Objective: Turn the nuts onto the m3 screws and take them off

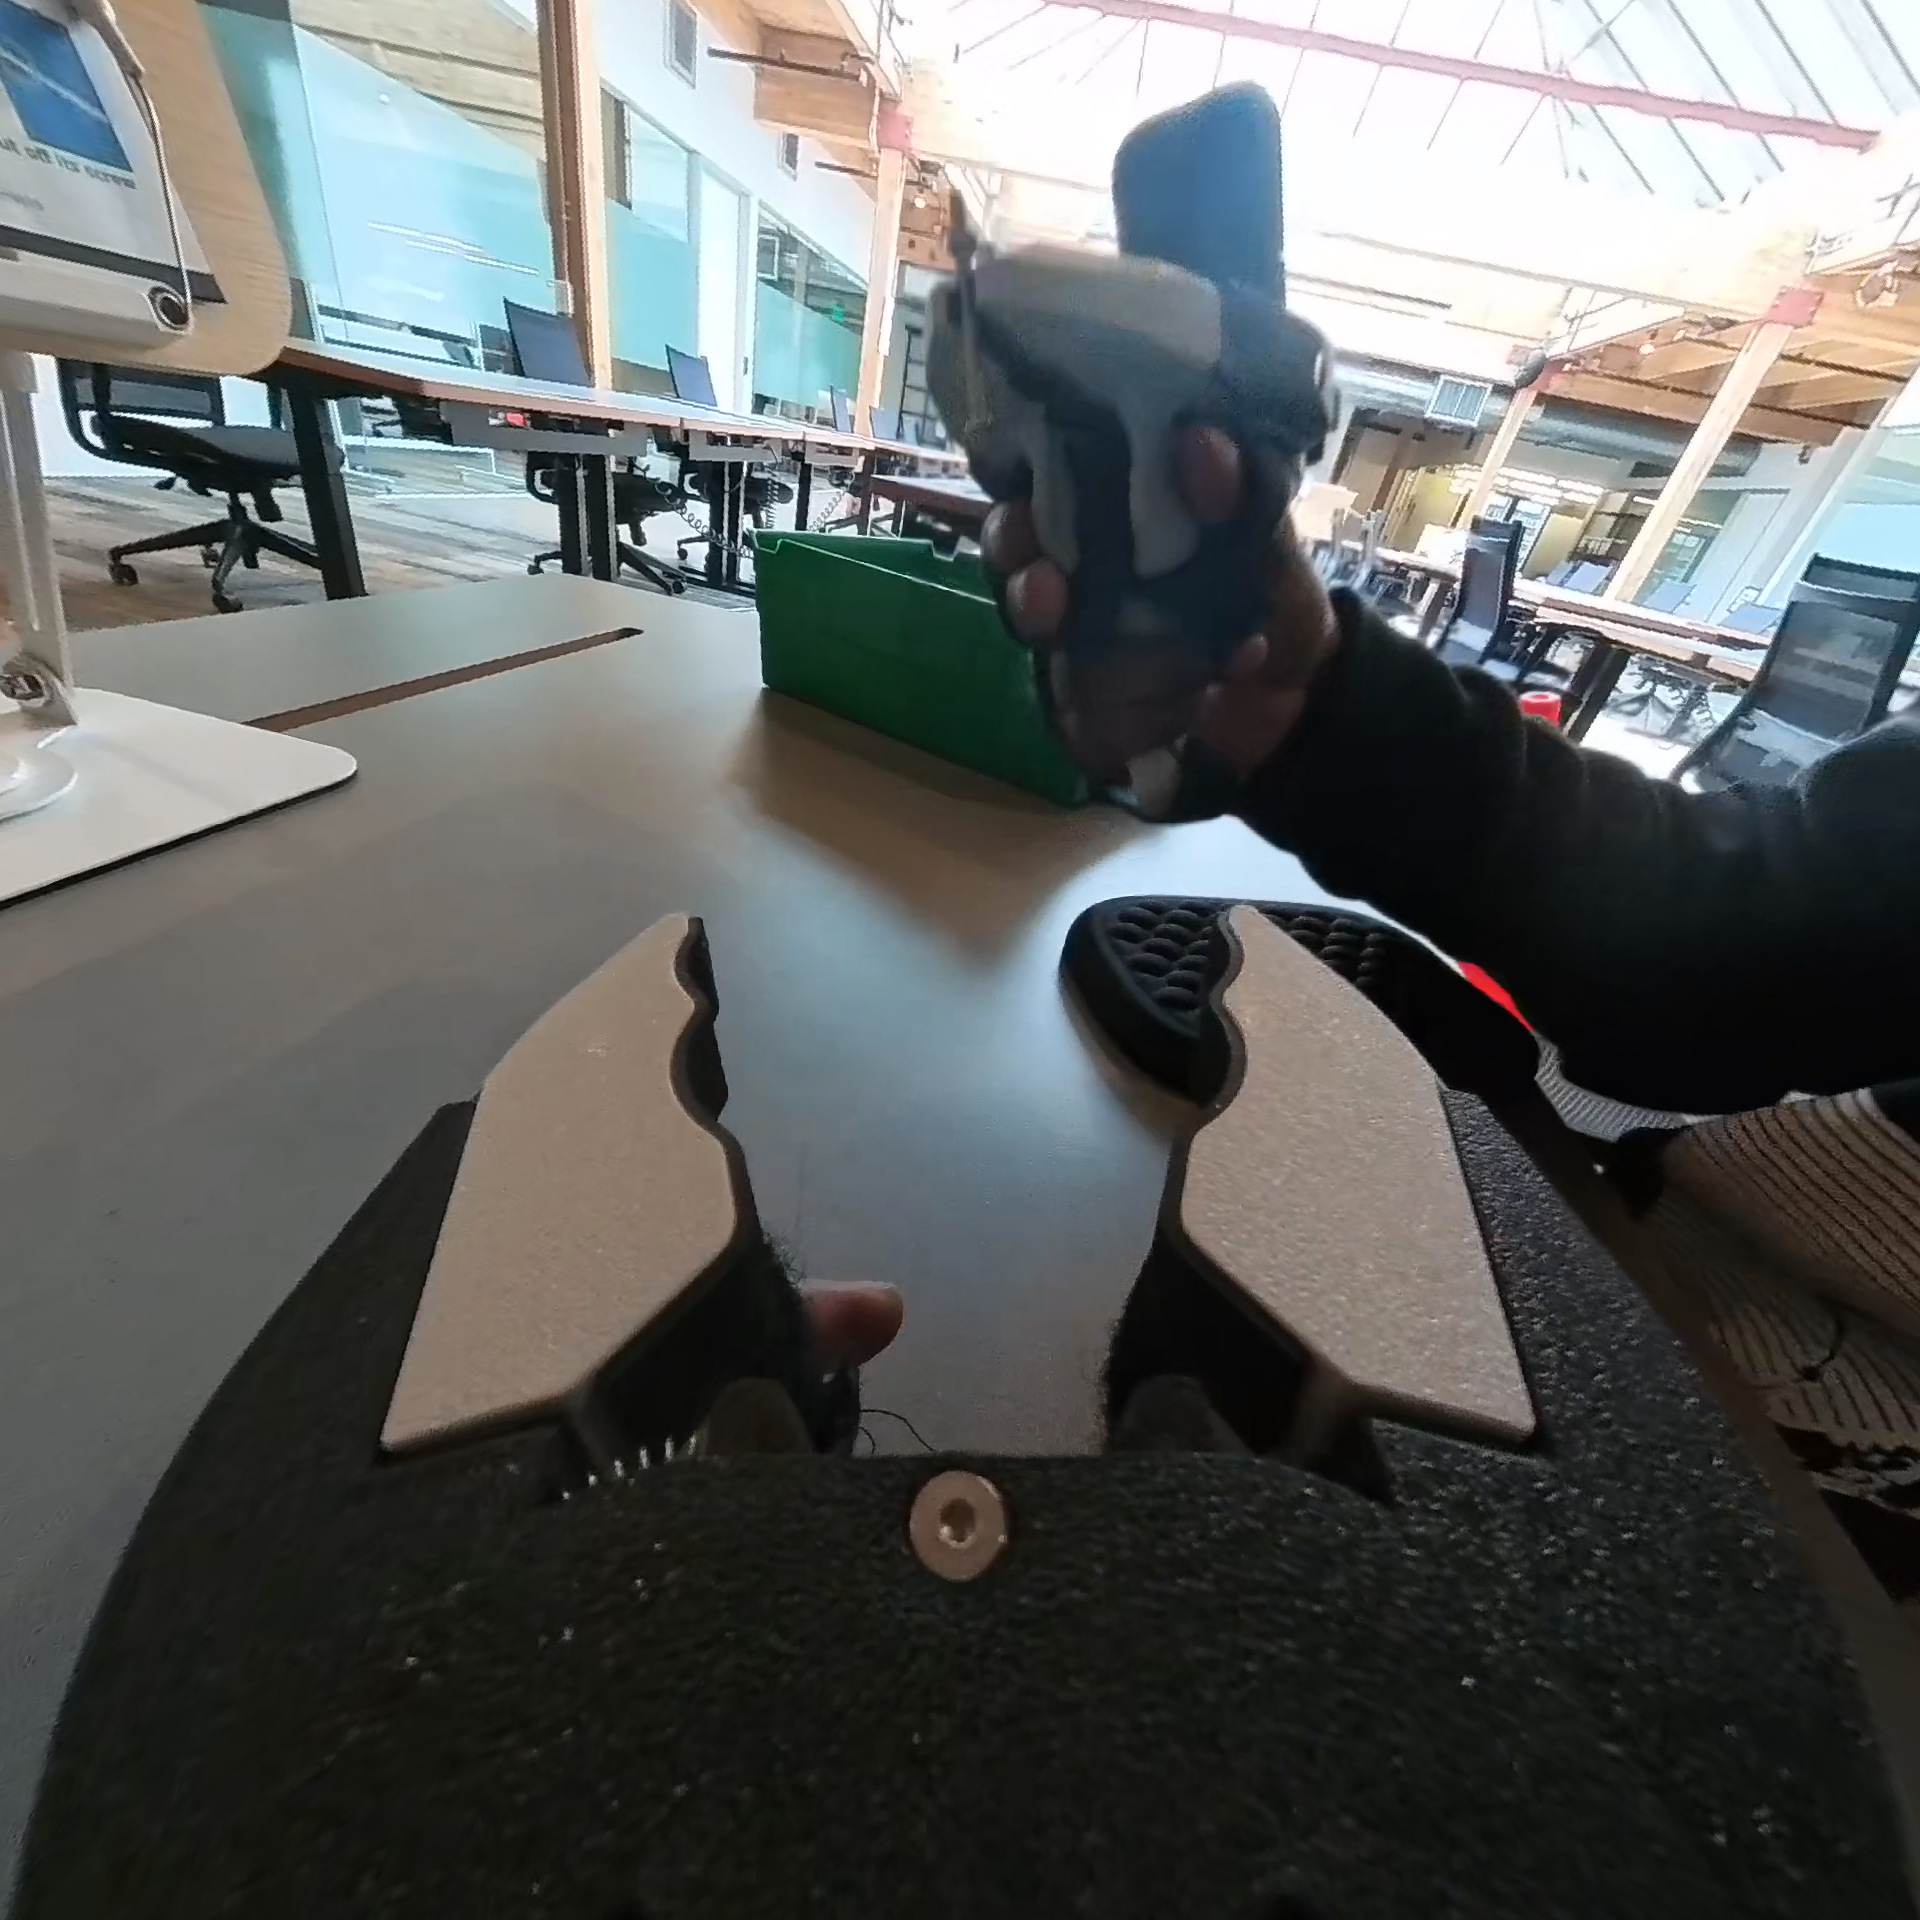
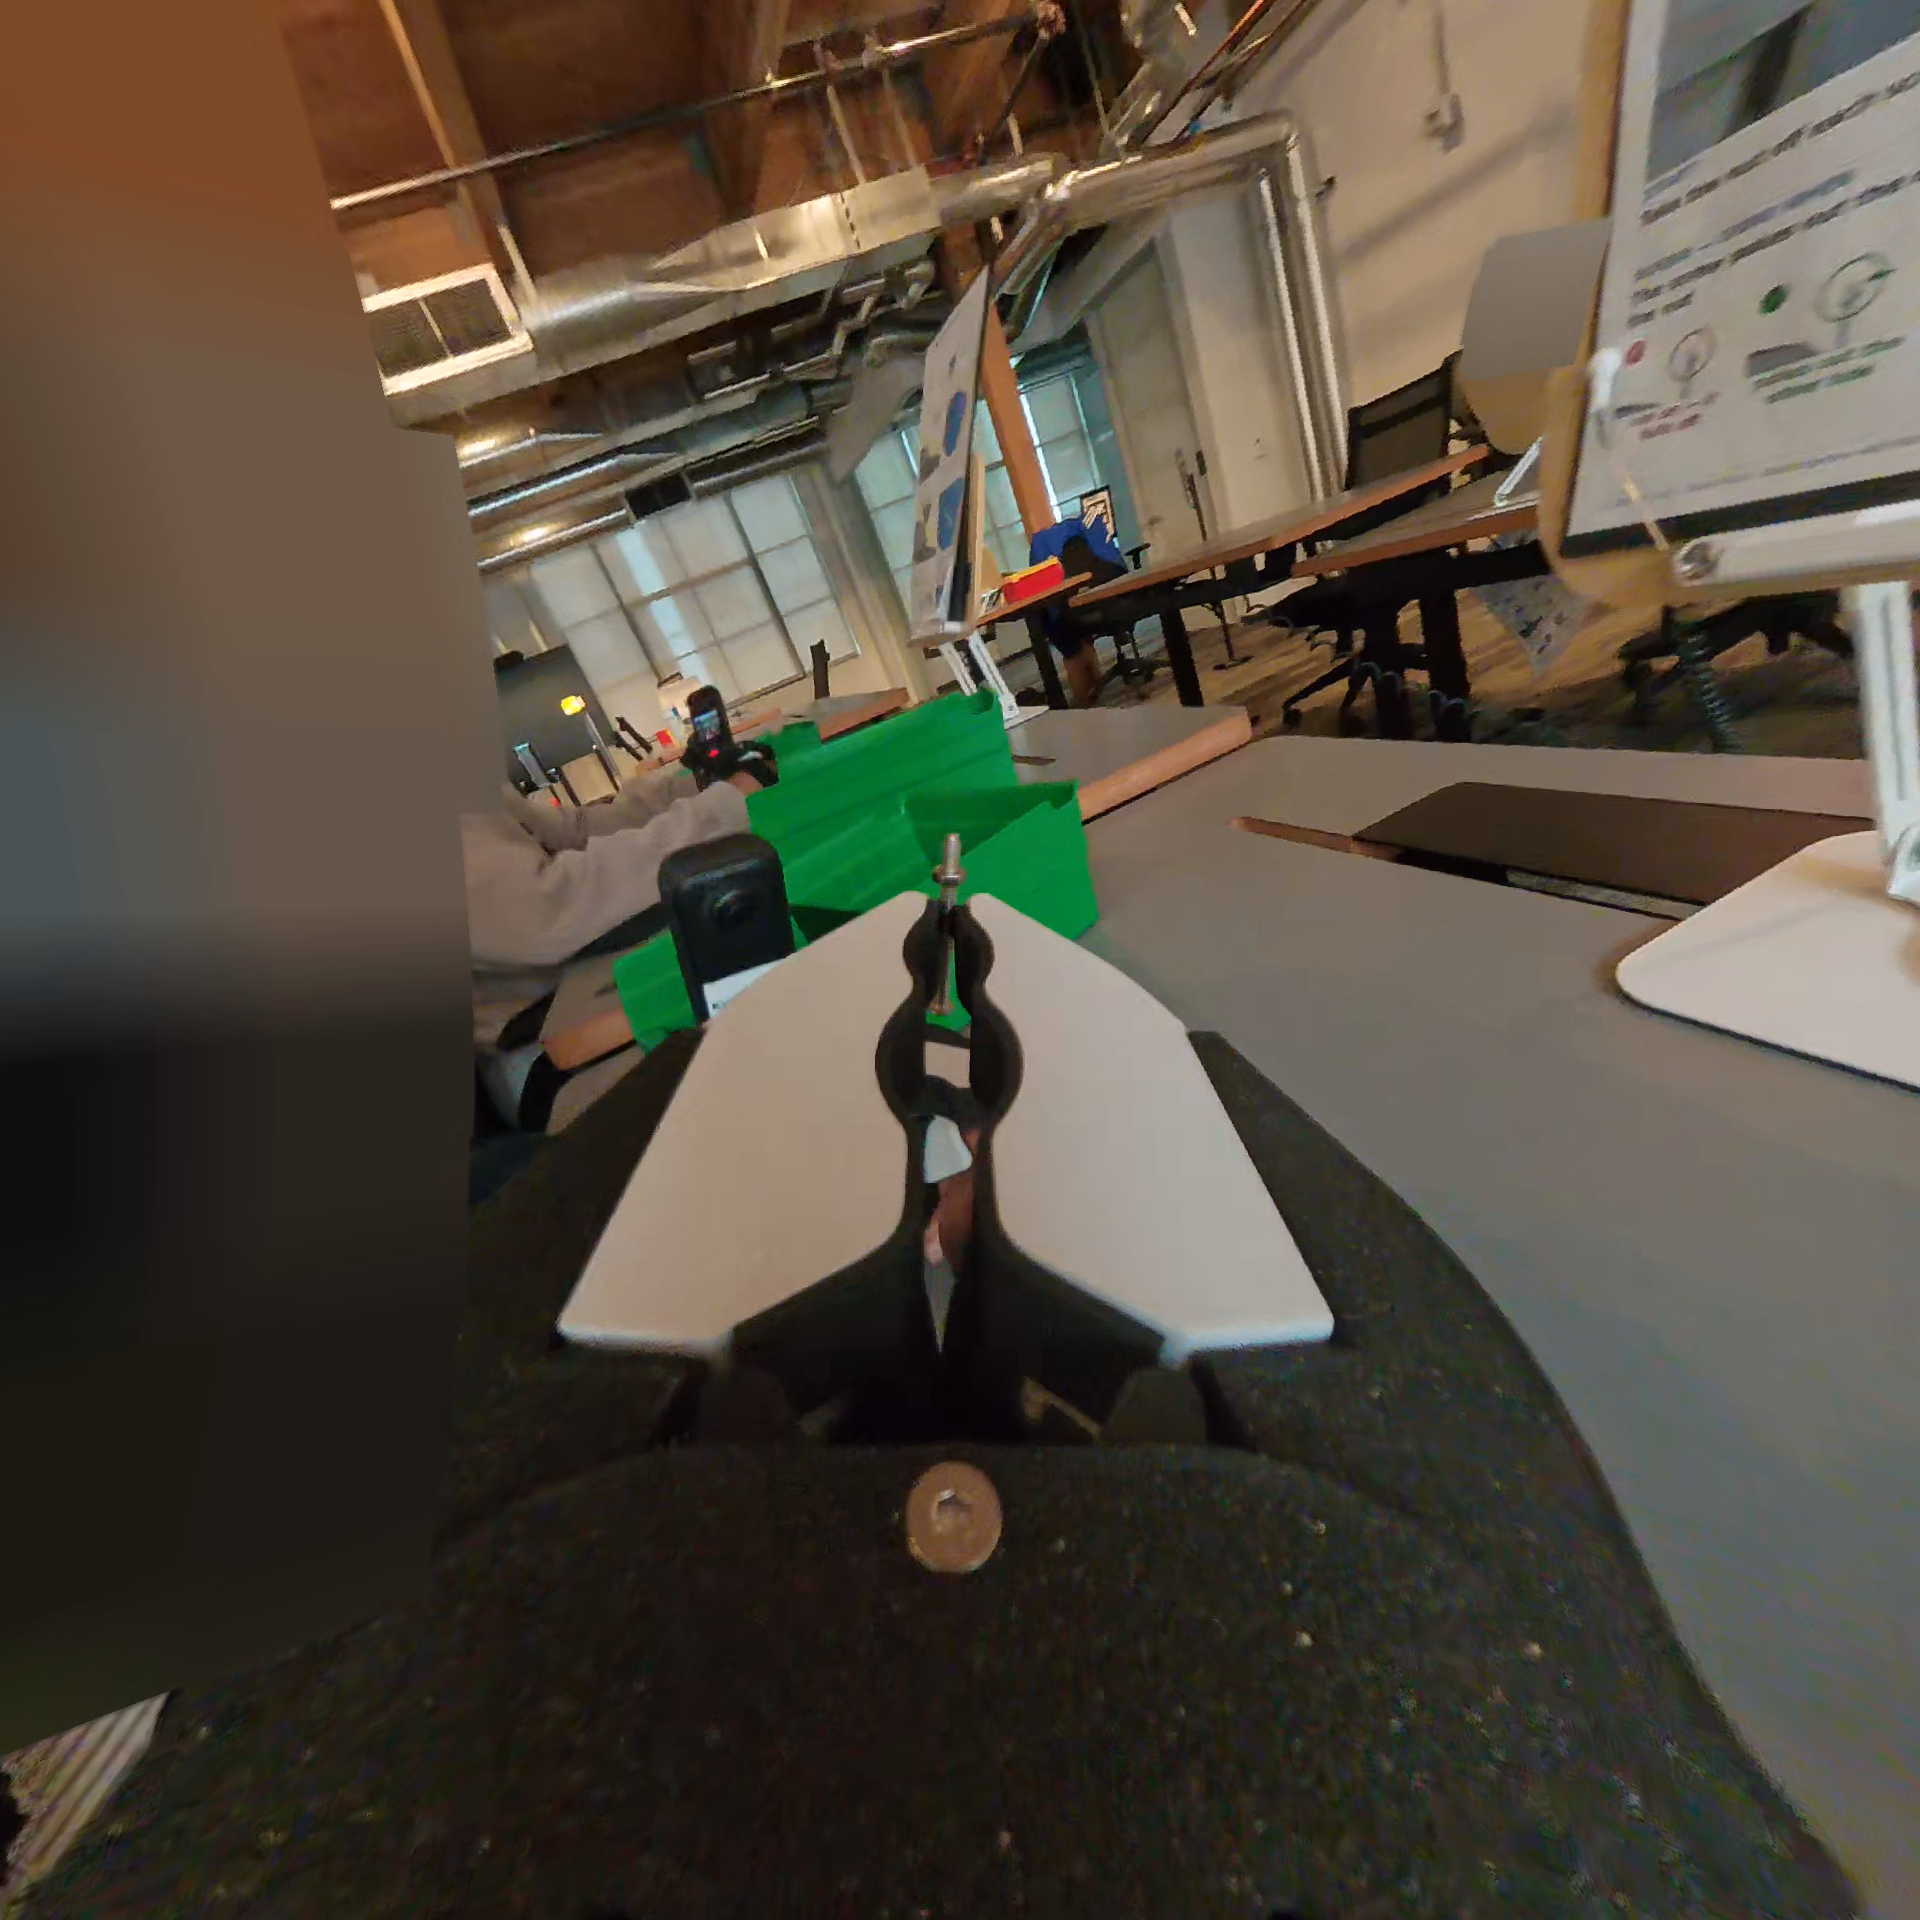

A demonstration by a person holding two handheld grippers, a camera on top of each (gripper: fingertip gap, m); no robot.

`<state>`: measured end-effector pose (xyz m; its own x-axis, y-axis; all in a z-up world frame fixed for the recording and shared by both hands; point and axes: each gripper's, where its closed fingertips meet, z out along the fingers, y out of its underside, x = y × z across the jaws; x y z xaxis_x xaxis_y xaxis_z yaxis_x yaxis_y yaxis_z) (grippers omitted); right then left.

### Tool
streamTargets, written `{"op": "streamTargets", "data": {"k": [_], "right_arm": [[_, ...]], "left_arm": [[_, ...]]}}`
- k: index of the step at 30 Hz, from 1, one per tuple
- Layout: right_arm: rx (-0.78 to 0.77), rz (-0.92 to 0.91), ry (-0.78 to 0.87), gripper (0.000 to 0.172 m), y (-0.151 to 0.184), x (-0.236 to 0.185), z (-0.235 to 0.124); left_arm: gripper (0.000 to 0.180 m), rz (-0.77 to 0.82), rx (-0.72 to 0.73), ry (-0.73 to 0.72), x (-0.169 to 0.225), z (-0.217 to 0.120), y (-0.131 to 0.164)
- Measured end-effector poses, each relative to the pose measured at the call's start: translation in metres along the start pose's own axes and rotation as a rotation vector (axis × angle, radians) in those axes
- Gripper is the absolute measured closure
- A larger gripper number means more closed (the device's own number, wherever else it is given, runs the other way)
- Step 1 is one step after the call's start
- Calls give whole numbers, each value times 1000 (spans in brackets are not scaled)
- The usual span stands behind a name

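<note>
While left gripper (image 1: 883,997) fingers wide apart: one screw (image 2: 943,940) with one nut (image 2: 949,879) between right gripper (image 2: 948,914) fingers, three green bins (image 2: 997,847).

Left tongs (image 1: 883,997) spread wide (bare), right tongs (image 2: 948,920) clamped

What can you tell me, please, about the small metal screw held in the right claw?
The slim silver metal screw is clamped between the tips of the shut right claw, whose black pads press on its threaded shank from both sides. It lies along the fingers and points forward beyond their tips. A small silver nut sits on the shank just past the tips, with bare thread showing beyond it. The screw is held in the air, in front of a green plastic bin.
</note>
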<state>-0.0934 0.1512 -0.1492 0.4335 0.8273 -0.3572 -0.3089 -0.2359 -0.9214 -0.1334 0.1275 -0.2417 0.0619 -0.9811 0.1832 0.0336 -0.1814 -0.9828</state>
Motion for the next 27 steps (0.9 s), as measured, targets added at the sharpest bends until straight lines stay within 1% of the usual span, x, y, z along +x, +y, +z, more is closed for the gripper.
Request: {"op": "streamTargets", "data": {"k": [4,8,10,12,15,18,20,23,25,27], "right_arm": [[10,24,47,171,-28,-2,-14],[-9,30,116,171,-59,2,-38],[-48,29,146,171,-73,6,-54],[-119,-1,220,171,-84,17,-75],[-277,-53,437,171,-98,53,-121],[-424,-83,686,171,-112,91,-182],[-527,-90,842,170,-116,112,-226],[-706,-33,1044,170,-105,141,-291],[-801,40,1134,170,-91,158,-326],[-874,125,1189,170,-71,175,-353]], "left_arm": [[92,-7,9,-4,-1,-1,-1],[92,-6,17,-12,-2,-2,-2],[92,-2,17,-15,-2,-2,-2],[92,1,16,-17,-2,-2,-2],[92,10,14,-18,-1,-2,-1],[91,20,8,-19,0,-1,-1],[91,21,7,-16,0,-1,0],[89,15,4,-12,0,-1,0],[88,17,5,-13,0,-2,0],[87,19,7,-10,1,-2,0]]}}
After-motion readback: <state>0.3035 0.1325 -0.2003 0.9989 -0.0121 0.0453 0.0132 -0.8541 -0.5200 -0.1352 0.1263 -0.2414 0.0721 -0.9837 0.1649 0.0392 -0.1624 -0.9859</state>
